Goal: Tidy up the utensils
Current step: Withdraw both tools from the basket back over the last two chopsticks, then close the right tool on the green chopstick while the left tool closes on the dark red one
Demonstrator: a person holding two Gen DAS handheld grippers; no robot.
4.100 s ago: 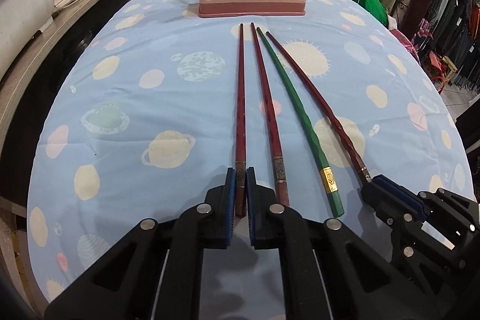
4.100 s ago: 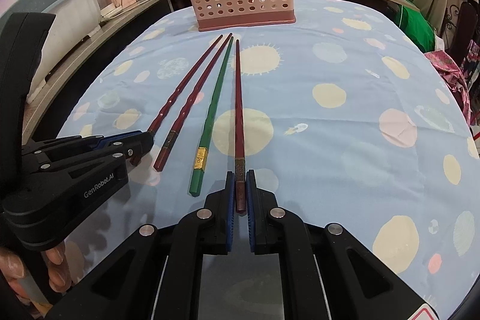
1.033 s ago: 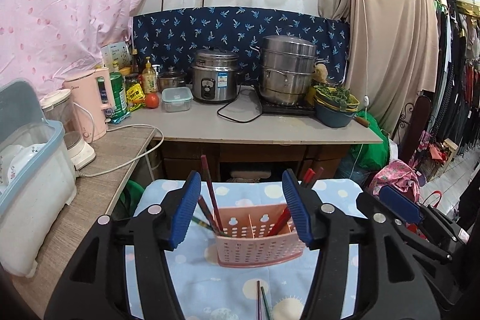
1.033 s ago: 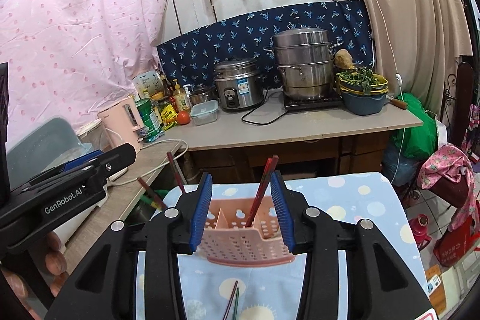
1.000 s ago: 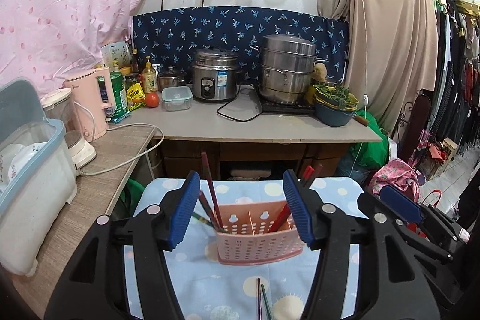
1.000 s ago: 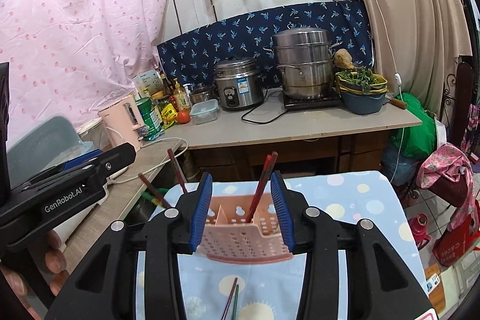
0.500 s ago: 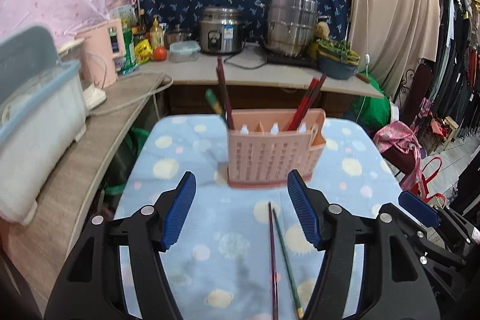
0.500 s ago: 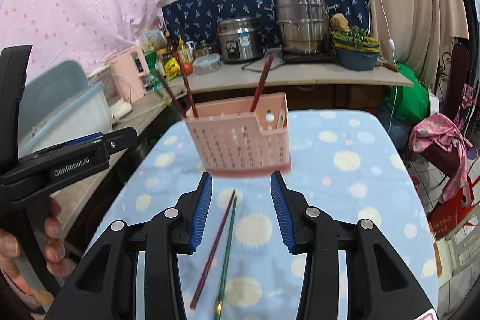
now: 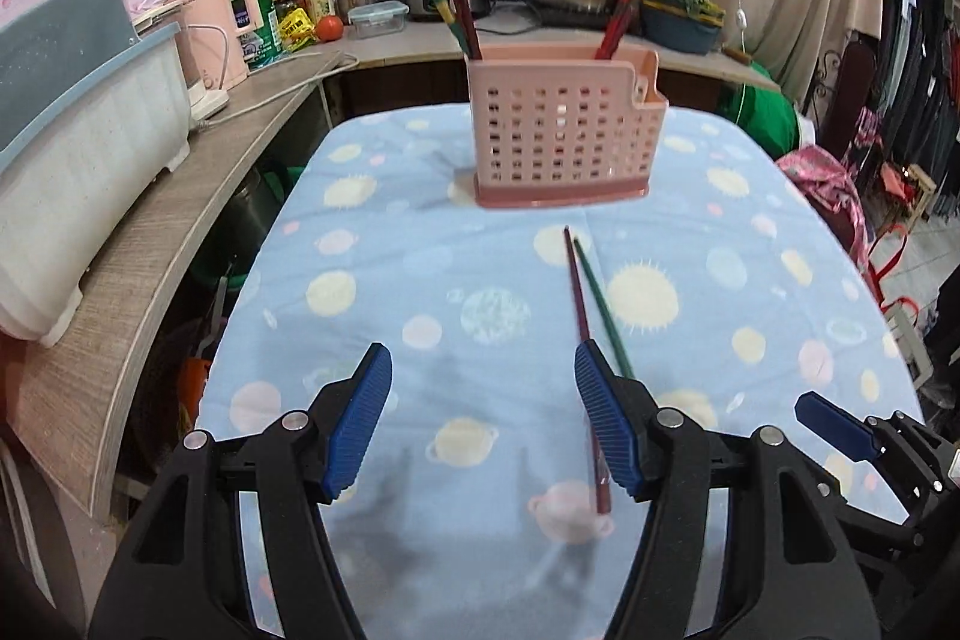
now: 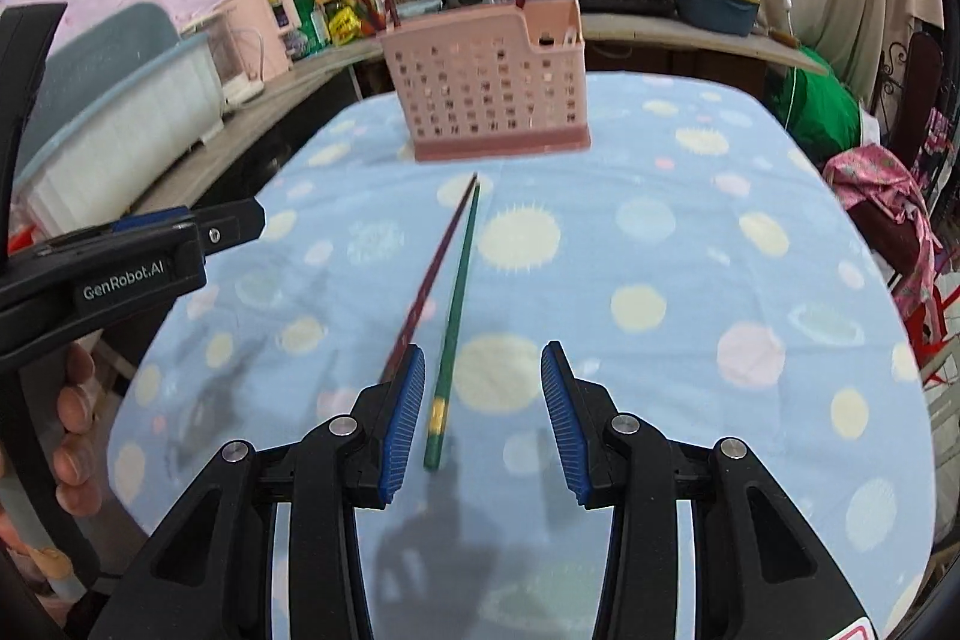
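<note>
Dark red chopstick [image 9: 581, 307], green gold-banded chopstick [image 10: 454, 307], both grippers [image 10: 483, 415] released, empty

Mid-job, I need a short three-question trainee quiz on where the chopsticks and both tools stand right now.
1. How many chopsticks lie on the blue planet-print tablecloth?
2. True or false: the right tool is clamped on the green chopstick.
3. Where does the dark red chopstick point? A) at the pink perforated plastic caddy B) at the left tool C) off the table's side

Key: 1. two; 2. false, it is open; 3. A
</note>
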